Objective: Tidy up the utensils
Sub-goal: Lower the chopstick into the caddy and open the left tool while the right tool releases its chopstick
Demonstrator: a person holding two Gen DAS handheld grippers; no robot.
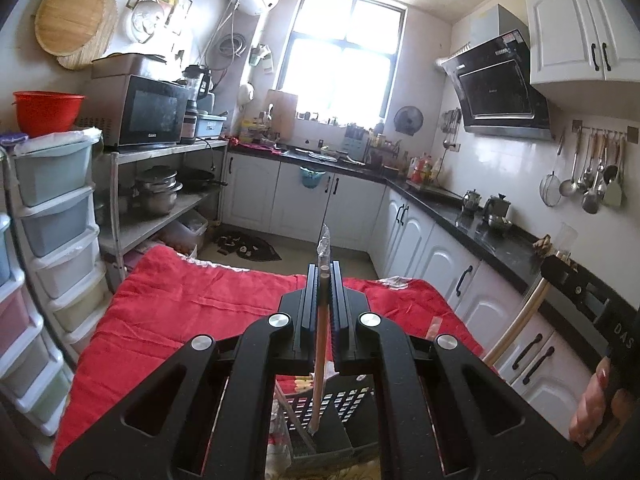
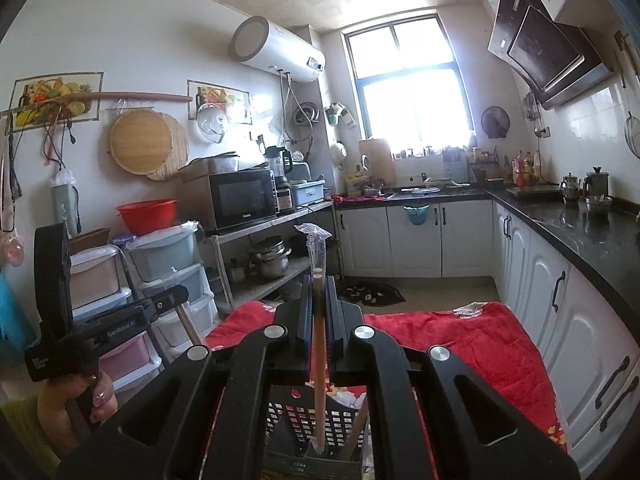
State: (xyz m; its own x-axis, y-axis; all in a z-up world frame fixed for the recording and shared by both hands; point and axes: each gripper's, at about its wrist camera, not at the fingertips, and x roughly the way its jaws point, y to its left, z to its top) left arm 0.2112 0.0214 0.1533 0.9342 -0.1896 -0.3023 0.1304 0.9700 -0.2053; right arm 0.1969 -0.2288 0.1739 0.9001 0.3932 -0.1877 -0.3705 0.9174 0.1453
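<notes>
Matt black plastic left gripper [image 1: 324,276] & right gripper [image 2: 319,280], bright metal pivot pins, each clamp wooden-looking chopsticks [image 1: 320,352] in clear crinkly plastic wrap above a perforated black plastic basket [image 2: 308,420] on a red cloth [image 1: 192,304], soft & creased w/ a floral print. Kitchen behind: glossy black stone-look countertop [image 2: 580,232], smooth white painted cabinets [image 1: 420,248] w/ dark metal handles, glossy white wall tiles [image 1: 520,168]. Shiny steel pots [image 1: 158,192] on a dull metal rack [image 1: 160,152], pastel plastic drawers [image 1: 56,208], red plastic basin [image 2: 147,214], woven bamboo trays [image 1: 74,16].
</notes>
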